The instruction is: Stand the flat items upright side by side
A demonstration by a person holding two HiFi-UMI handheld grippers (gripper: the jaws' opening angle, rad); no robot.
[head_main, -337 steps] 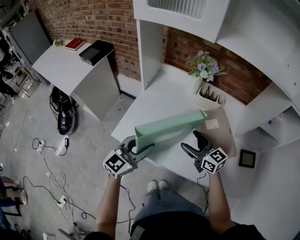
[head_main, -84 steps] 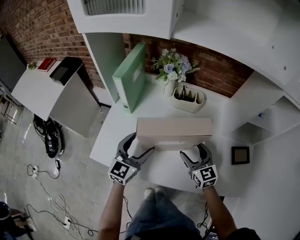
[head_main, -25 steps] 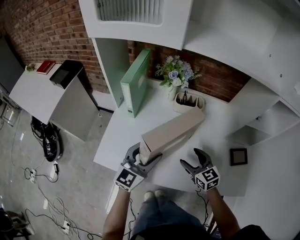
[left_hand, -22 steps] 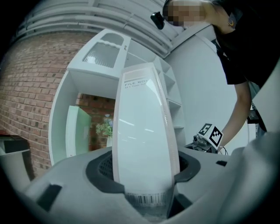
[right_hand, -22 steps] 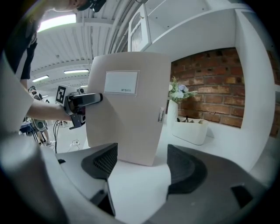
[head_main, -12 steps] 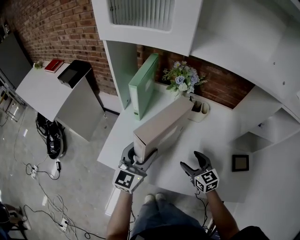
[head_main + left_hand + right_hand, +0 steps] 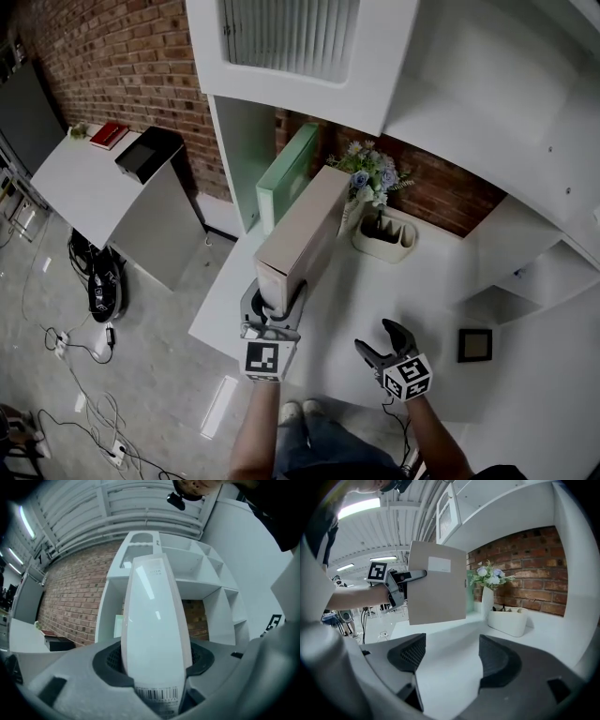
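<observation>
Left fingers (image 7: 108, 662), just closing, clamp beige binder (image 7: 302, 230)

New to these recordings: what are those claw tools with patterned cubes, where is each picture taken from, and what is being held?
There is no robot: a person holds a hand-held gripper in each hand. The top-down picture comes from a camera on the person's head; the other two look along each gripper's jaws. The left hand-held gripper is clamped on a beige file, held upright; its jaws have just been closing on it. The right hand-held gripper is open and empty over the white desk. A green binder stands behind the file, near flowers and a pen holder.
</observation>
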